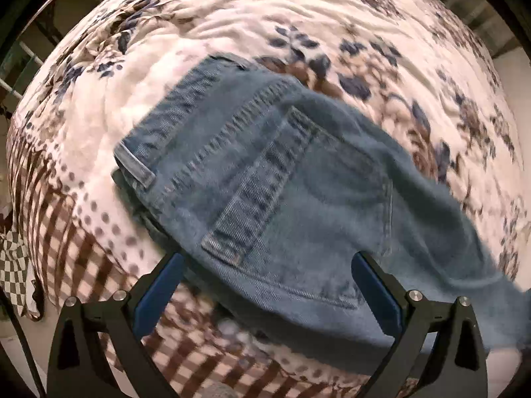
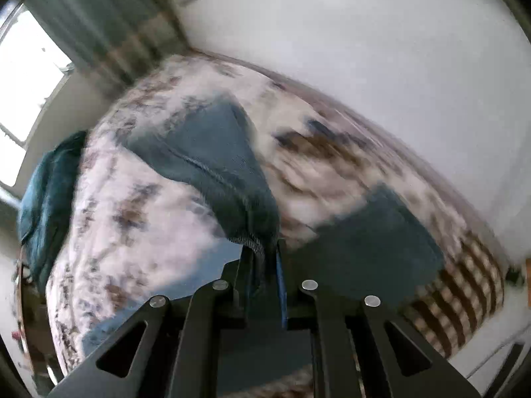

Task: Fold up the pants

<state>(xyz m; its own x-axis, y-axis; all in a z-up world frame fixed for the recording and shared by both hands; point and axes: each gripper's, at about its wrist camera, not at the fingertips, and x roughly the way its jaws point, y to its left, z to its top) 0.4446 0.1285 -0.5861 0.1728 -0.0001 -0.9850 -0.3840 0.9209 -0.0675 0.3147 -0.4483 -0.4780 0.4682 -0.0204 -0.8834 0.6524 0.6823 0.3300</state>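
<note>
A: What does the left view give that the right one lacks?
B: The jeans [image 1: 282,179] sharply: waistband, belt loop and back pocket, lying on the floral blanket [image 1: 232,33]. The left gripper [image 1: 265,285] hangs over them with its jaws wide and nothing between its blue pads [image 1: 159,292].
A: And the right view?
B: The right gripper [image 2: 265,265] pinched nearly closed on a hem of the jeans [image 2: 212,162], the leg lifted off the blanket [image 2: 139,215] towards the camera.
A: Anything around?
B: A checked cloth [image 1: 13,265] at the bed's left edge, a teal cloth [image 2: 46,192] beside the bed, a window [image 2: 23,73], a white wall [image 2: 365,49].
A: What is hard to read?
B: The right view is smeared; the dark patch [image 2: 381,232] right of the gripper looks like denim, but I cannot tell. The gripper hides the hem's end.
</note>
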